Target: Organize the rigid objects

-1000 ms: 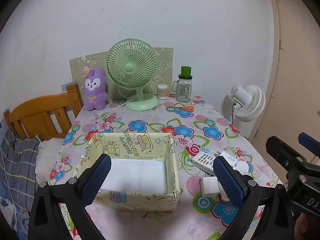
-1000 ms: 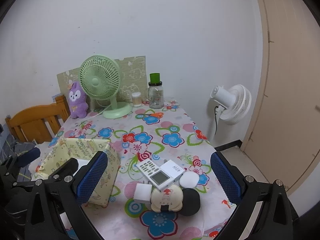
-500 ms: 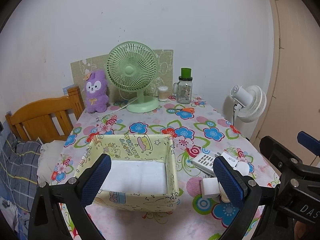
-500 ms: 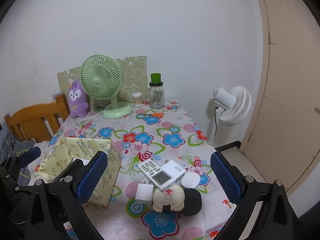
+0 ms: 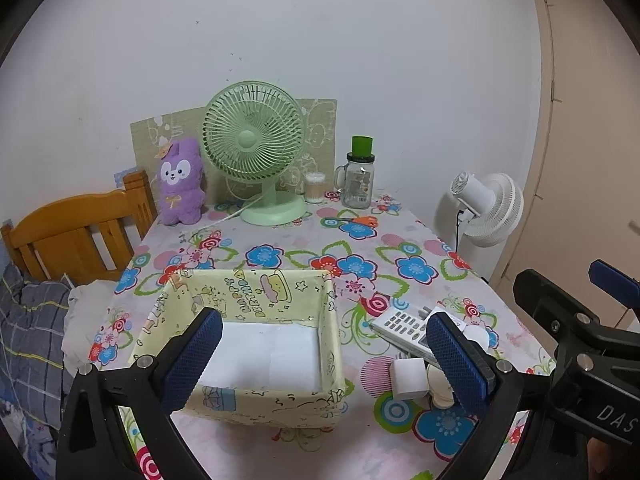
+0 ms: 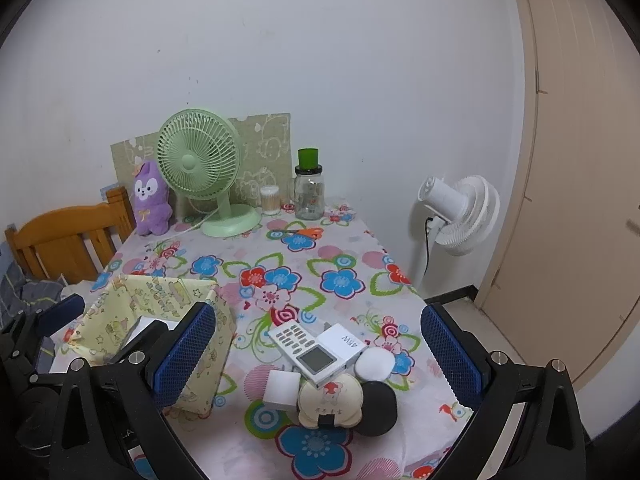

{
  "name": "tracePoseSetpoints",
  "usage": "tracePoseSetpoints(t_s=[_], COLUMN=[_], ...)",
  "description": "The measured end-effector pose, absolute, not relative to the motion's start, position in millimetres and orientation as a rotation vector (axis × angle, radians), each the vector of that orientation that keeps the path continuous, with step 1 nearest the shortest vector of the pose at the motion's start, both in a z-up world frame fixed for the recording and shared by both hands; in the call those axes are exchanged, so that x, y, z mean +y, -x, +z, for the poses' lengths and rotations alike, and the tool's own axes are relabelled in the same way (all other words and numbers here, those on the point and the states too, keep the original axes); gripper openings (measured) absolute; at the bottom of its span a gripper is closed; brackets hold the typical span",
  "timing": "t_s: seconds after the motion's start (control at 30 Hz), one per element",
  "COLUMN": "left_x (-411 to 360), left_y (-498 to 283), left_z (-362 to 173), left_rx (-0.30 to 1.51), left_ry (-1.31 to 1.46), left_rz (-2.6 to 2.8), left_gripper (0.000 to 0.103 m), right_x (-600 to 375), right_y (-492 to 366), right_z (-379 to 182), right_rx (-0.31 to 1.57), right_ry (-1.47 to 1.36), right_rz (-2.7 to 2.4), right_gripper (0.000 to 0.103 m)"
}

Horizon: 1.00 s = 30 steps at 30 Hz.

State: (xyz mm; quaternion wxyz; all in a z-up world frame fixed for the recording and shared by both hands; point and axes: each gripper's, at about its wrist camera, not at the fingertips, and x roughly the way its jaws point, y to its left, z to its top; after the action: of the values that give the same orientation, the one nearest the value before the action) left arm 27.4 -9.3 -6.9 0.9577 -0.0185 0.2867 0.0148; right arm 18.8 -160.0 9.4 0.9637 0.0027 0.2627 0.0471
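Both grippers have pulled back and up a little in the last second, so more of the table shows now, and nothing on it has moved. The left gripper [image 5: 322, 354] hangs over the near left part of the table [image 5: 280, 256] with its two blue pads wide apart and nothing between them. The right gripper [image 6: 318, 350] hangs over the near right corner, its pads wide apart too, and it holds nothing. The yellow box [image 5: 256, 292] sits by the near left edge, with only a flat white sheet on its floor. All the hard things are in a little heap by the near right corner, just beside the box: a white remote [image 6: 306, 352] lying on top, a small white box [image 6: 342, 340] touching it, a white cube [image 6: 282, 390], a cream round case [image 6: 330, 400], a black round thing [image 6: 378, 402] and a white round pad [image 6: 374, 362]. They touch each other and some lean on one another. At the far edge stand a green fan [image 5: 256, 152], a purple bunny toy [image 5: 180, 182] and a glass jar [image 5: 358, 178]. I think the job has only just begun, since the box has none of the heap in it. The right gripper looks best placed to go down for the first thing. The remote on top looks easiest to take, but lifting it could make the pieces under it roll.
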Motion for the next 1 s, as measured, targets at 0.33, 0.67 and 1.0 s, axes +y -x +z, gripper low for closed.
tracePoseSetpoints(t_s=[0.33,0.67,1.0], left_x=[-26.8,-54.1,-75.4], left_y=[-40.1,-51.4,-63.5], left_z=[-12.2,-20.4,-35.4], left_rx=[0.605,0.612,0.641], left_ry=[0.038,-0.009,-0.016], left_rz=[0.002,-0.021,-0.054], left_gripper=[0.103,0.099,0.091], right_x=[-174.4,-192.6,-205.0], right_y=[-27.9,-44.1,-56.2], right_z=[4.7,-7.6,-22.9], right_rx=[0.536,0.569,0.588], right_ry=[-0.01,-0.025,-0.021], right_rz=[0.088,0.1,0.1], right_gripper=[0.103,0.098,0.098])
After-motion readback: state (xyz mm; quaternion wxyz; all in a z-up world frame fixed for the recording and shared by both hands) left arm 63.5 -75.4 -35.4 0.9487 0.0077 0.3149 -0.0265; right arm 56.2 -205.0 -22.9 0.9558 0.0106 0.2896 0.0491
